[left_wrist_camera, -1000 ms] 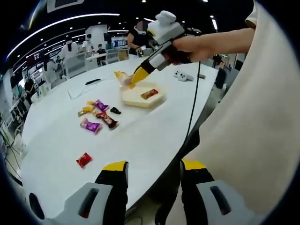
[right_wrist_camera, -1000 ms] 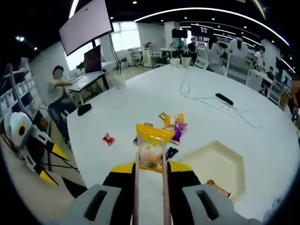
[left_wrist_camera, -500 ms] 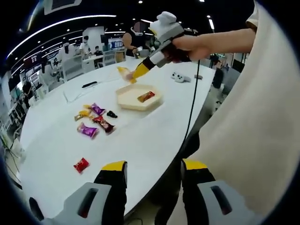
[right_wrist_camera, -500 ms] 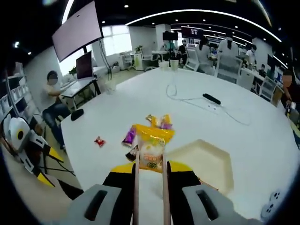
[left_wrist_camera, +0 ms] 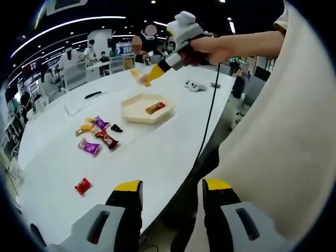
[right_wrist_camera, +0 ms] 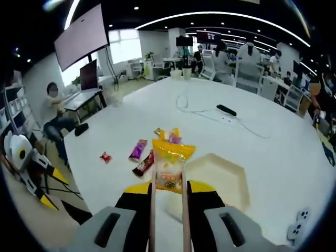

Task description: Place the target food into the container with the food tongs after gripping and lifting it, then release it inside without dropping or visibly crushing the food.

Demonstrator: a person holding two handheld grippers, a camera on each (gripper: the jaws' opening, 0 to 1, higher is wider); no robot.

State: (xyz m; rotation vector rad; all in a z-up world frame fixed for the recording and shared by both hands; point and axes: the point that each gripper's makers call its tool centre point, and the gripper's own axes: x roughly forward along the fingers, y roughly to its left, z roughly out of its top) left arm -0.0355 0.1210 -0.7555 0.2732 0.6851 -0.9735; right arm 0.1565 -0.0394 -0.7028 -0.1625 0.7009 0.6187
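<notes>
A yellow snack packet (right_wrist_camera: 169, 165), crinkled at the top with a pale printed panel, sits pinched between the tongs (right_wrist_camera: 168, 210) rising through the right gripper (right_wrist_camera: 168, 191), jaws clamped on the tongs. Just beyond lies the cream hexagonal tray (right_wrist_camera: 218, 176). The left gripper (left_wrist_camera: 170, 191) hangs wide, holding nothing.

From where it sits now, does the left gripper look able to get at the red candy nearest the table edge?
Probably yes. The left gripper hangs open and empty just off the table edge, and the red candy lies alone near that edge, apart from the other wrappers. It would need to move forward and sideways.
</notes>
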